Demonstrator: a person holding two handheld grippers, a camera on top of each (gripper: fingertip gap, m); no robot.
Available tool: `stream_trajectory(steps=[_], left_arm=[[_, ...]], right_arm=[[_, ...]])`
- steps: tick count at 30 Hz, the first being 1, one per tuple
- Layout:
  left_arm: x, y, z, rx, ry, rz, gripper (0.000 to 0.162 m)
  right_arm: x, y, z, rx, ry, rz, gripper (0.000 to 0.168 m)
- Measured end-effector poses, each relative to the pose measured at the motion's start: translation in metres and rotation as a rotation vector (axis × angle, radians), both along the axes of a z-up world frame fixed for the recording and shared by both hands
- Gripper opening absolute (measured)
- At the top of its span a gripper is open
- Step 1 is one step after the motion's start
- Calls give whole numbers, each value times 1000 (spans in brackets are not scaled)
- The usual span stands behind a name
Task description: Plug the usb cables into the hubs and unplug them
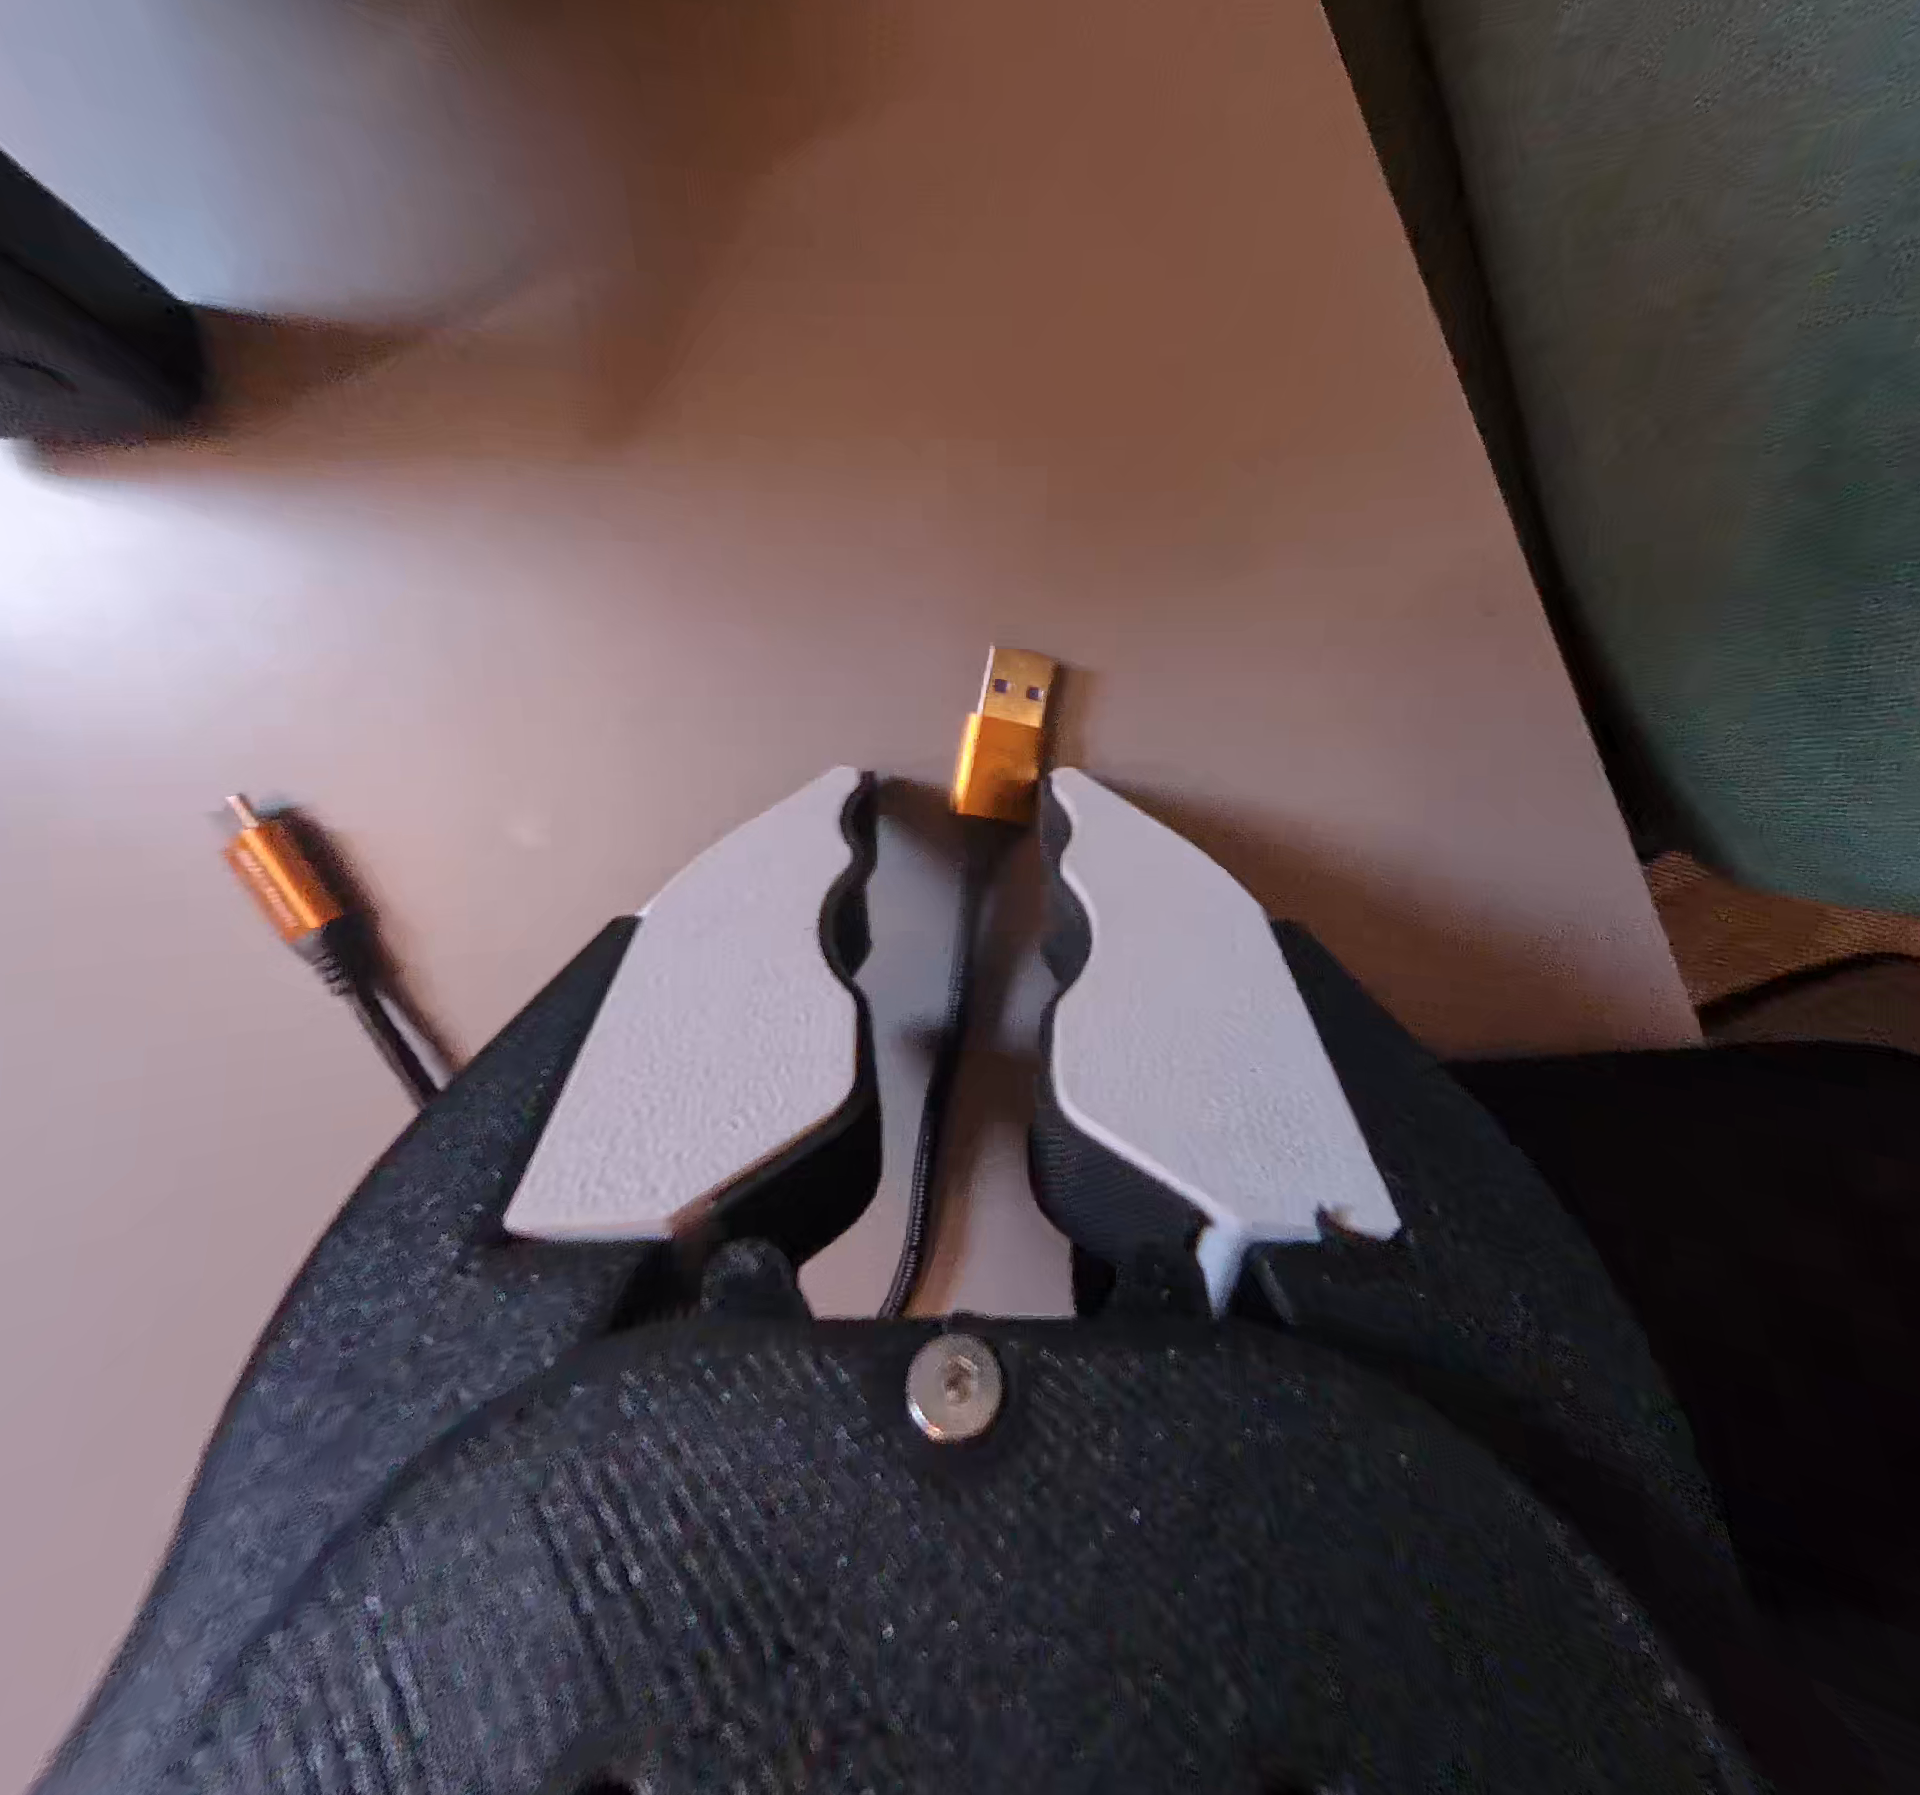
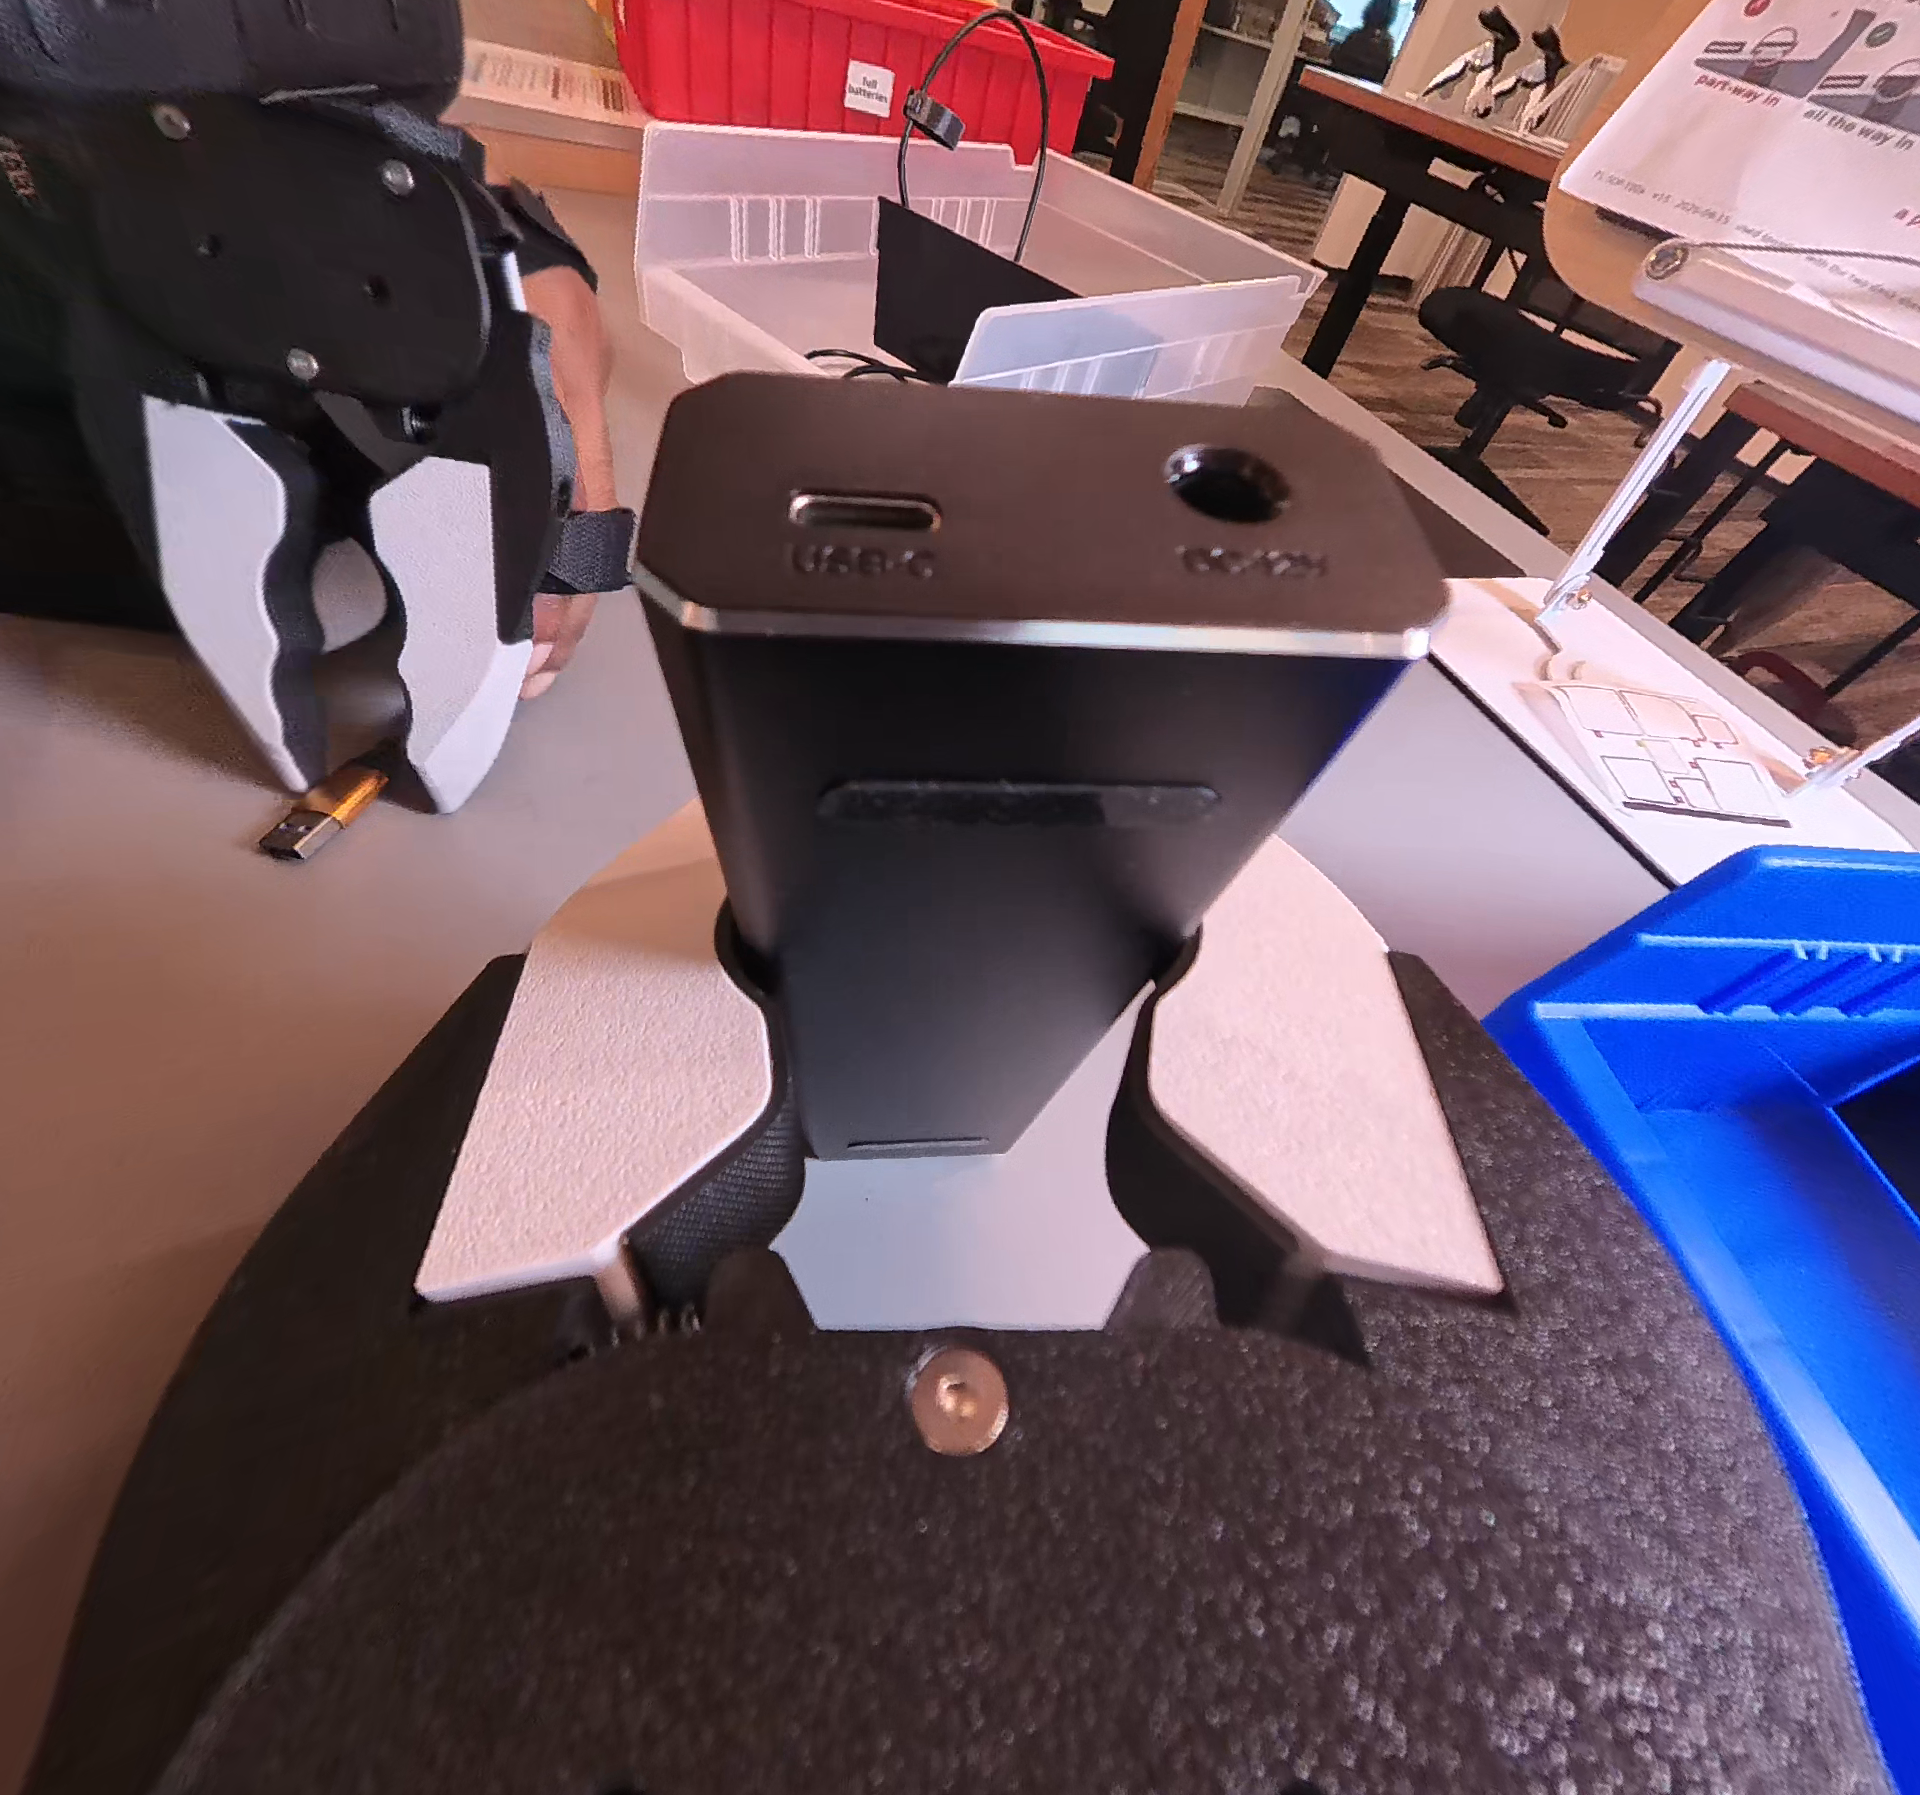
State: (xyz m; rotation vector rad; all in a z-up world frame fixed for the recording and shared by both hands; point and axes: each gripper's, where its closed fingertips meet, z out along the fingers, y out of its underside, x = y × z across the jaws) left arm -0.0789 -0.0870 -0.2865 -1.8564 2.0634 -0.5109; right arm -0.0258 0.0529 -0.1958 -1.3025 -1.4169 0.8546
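My left gripper (image 1: 956,789) is open and low over the table. Its fingertips stand on either side of the rear of an orange USB-A plug (image 1: 1003,737), whose black cable runs back between the fingers. A second orange plug (image 1: 281,872) on a black cable lies to the left. In the right wrist view, the left gripper (image 2: 364,769) stands over the USB-A plug (image 2: 322,815). My right gripper (image 2: 961,924) is shut on a black hub (image 2: 1018,737) and holds it upright. The hub's end face with a slim port and a round socket points away from the camera.
A clear plastic bin (image 2: 727,218) holding a black box stands behind the hub, with a red bin (image 2: 790,31) farther back. A blue bin (image 2: 1714,1070) is close on the right. An instruction sheet on a stand (image 2: 1818,83) is at the right. The table edge (image 1: 1507,602) runs along the right.
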Motion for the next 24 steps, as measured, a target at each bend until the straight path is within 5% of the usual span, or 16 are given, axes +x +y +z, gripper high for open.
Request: stream_trajectory(steps=[2,18,24], left_arm=[[1,10,0,54,-16,21,15],[19,88,36,171,-407,435,15],[14,100,18,167,-365,518,15]], right_arm=[[0,0,0,3,2,-2,72],[3,0,13,-7,66,0,72],[3,0,14,-19,73,3,72]])
